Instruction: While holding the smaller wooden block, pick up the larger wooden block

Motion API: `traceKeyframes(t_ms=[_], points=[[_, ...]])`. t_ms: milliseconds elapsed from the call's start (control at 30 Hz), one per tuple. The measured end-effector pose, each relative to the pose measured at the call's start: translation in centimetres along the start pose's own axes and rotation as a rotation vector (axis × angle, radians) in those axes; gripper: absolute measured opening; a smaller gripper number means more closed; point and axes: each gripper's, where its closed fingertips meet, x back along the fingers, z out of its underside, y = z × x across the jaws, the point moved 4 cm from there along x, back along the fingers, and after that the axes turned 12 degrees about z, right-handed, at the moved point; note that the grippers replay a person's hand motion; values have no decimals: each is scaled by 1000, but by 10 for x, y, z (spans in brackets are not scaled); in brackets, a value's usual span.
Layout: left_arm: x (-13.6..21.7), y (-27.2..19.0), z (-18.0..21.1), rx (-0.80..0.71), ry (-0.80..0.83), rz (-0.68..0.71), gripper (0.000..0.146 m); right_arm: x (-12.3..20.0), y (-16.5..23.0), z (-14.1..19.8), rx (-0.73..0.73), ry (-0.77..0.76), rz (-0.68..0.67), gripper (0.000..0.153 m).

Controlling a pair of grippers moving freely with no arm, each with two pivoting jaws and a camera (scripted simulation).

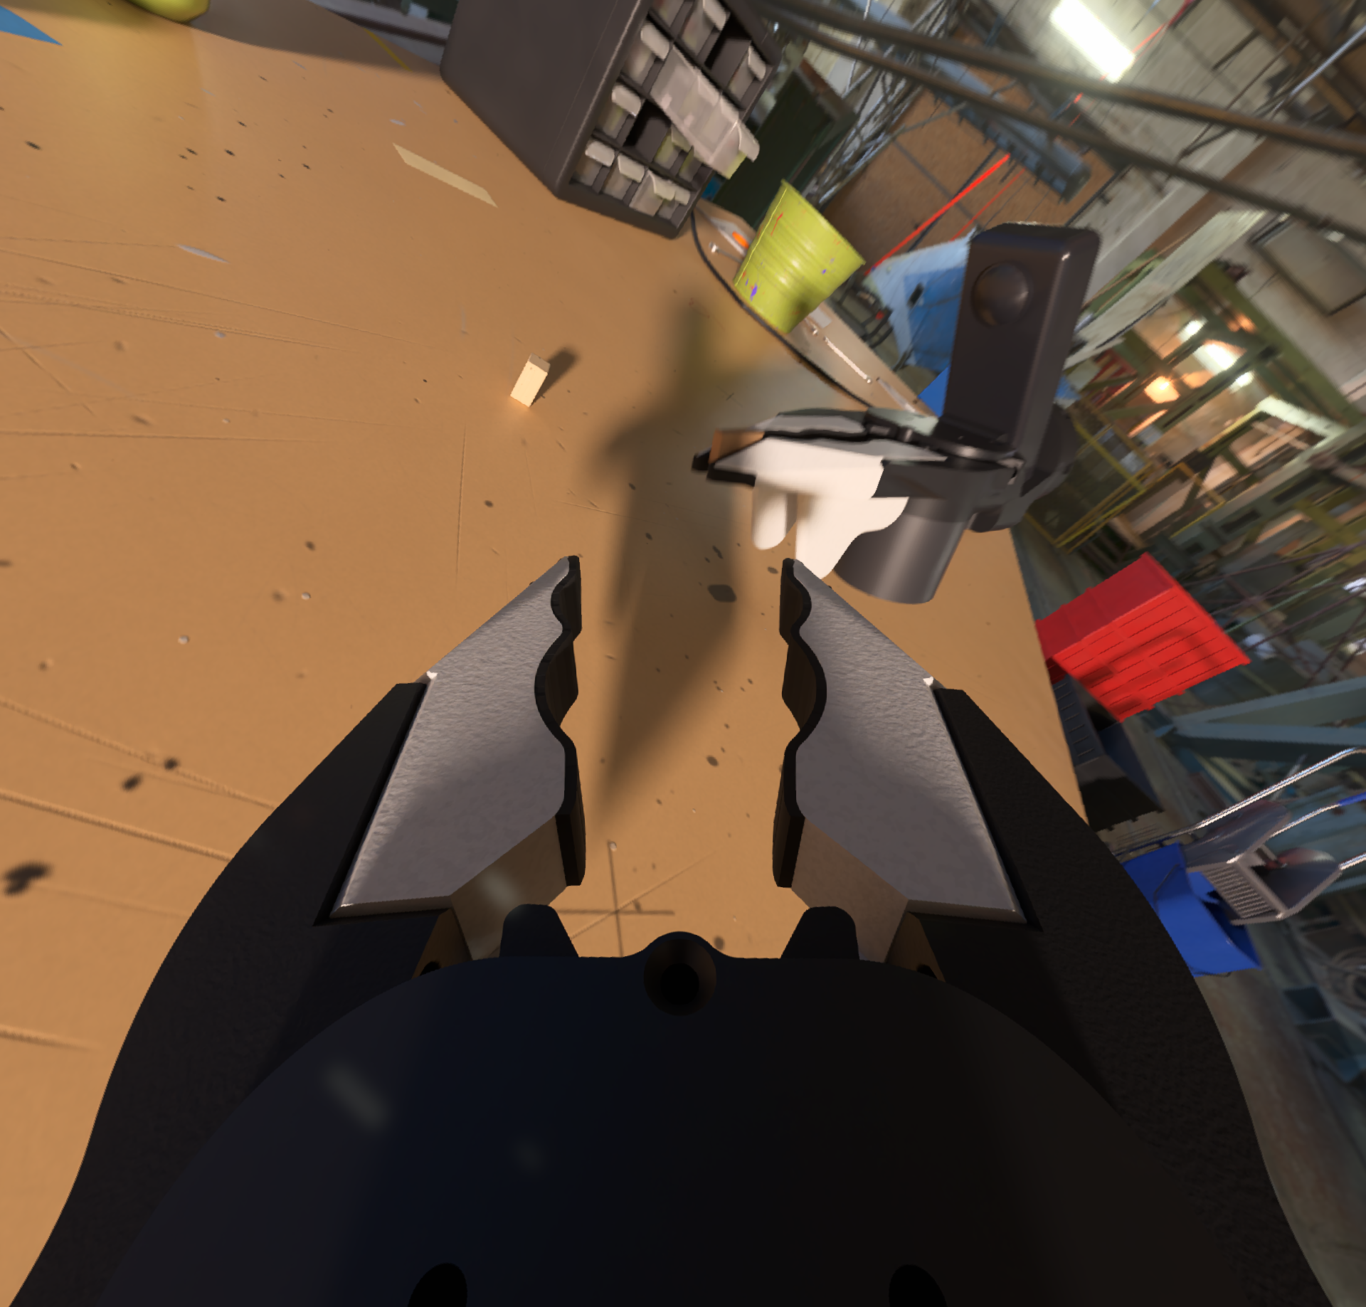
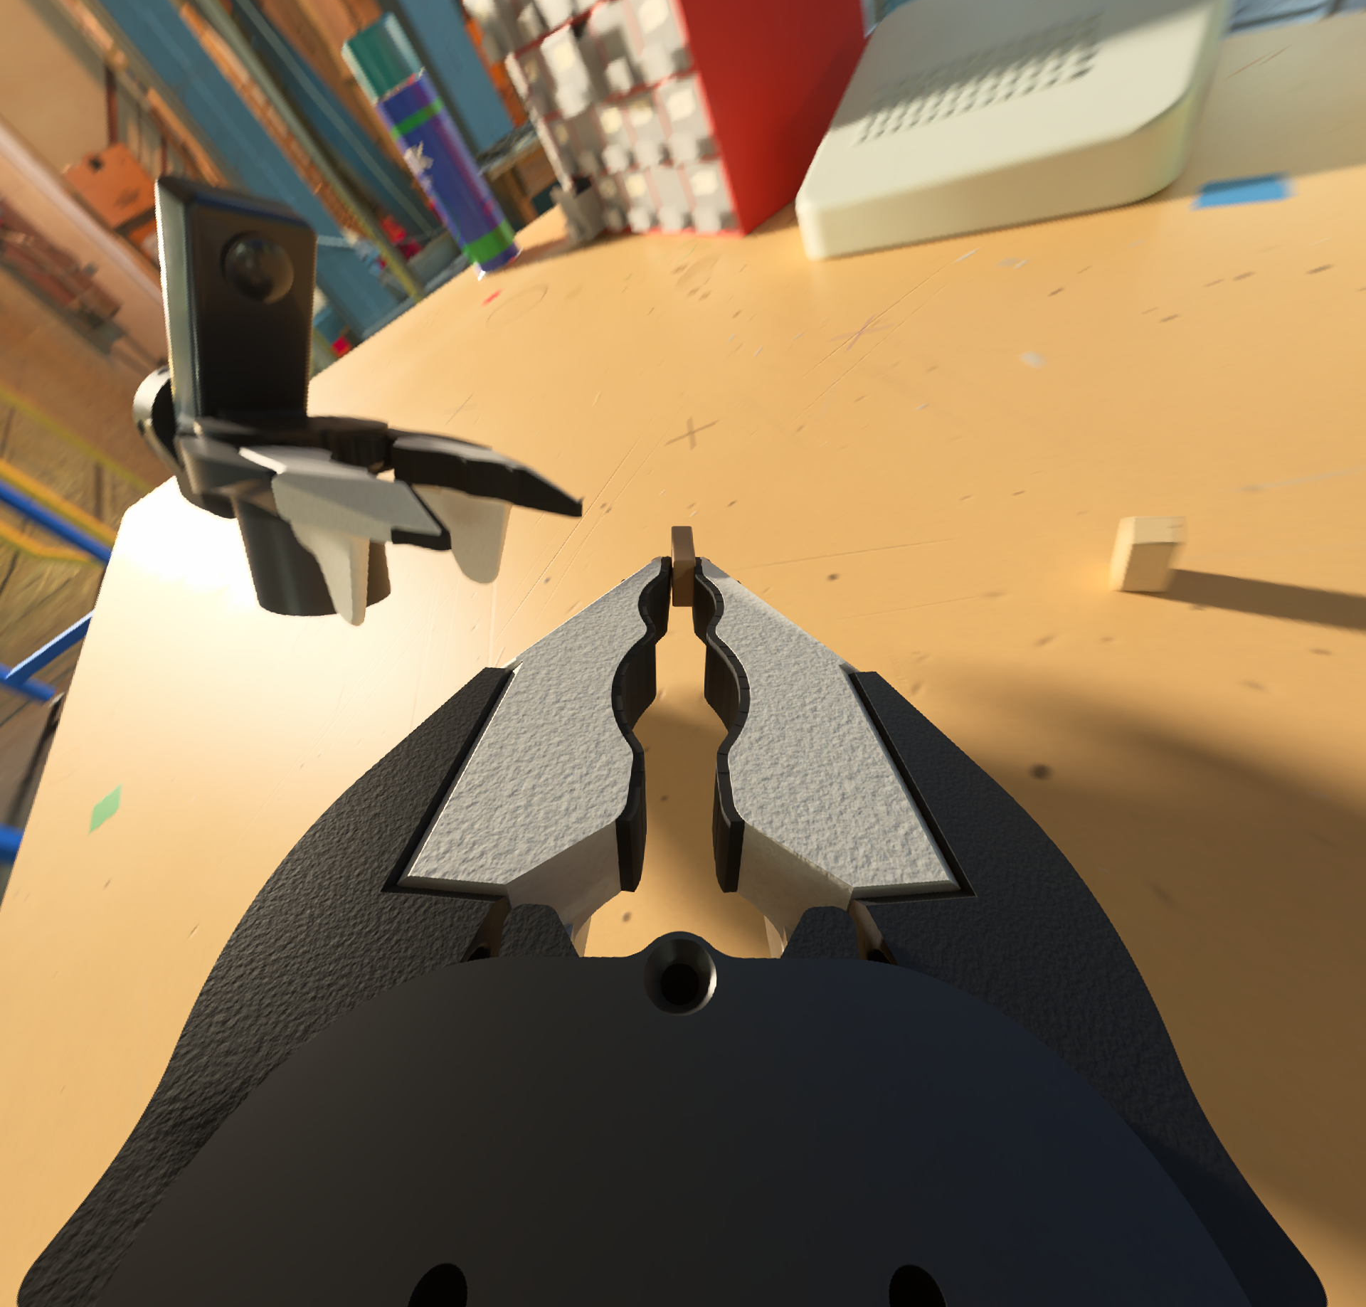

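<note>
right wrist view: right gripper (image 2: 681,560) pinches smaller wooden block (image 2: 681,556) at its tips; larger wooden block (image 2: 1148,554) lies on table (image 2: 887,399), well right; left gripper (image 1: 680,569) spread, empty.

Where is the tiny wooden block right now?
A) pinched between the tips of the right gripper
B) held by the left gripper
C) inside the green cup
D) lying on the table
A: in the right wrist view the smaller wooden block sits squeezed between the tips of the right gripper, while the left gripper is open and empty and the larger wooden block lies on the table.
</note>
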Motion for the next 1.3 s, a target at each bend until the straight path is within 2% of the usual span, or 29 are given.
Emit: traceKeyframes(t_ms=[167,300,433,500,600,700,767,867,967,1100,1200,1300], points=[[-30,0,0,-23,142,-16,55,26,-25,-25,-77,-141,71,4],[-67,8,-13,-177,266,-89,54,49,-47,-42,-99,-244,179,4],[-111,30,-29,-234,379,-139,52,59,-76,-31,-67,-164,349,4],[-130,50,-34,-265,452,-206,50,59,-85,-25,-72,-120,379,4],[-149,75,-37,-328,570,-311,33,60,-87,-23,-73,-110,372,4],[-158,84,-37,-400,621,-341,32,59,-85,-23,-44,-101,368,4],[-161,87,-36,-440,634,-354,38,57,-83,-22,-35,-93,360,4],[-166,91,-30,-436,665,-334,49,54,-80,-21,-46,-83,331,4],[-169,97,-26,-427,687,-337,50,53,-79,-21,-53,-83,317,4],[-172,100,-27,-431,671,-334,35,53,-80,-21,-44,-84,325,4],[-172,99,-29,-443,646,-329,10,53,-81,-20,-50,-81,323,4],[-169,96,-32,-458,611,-321,10,52,-80,-20,-52,-83,320,4]])
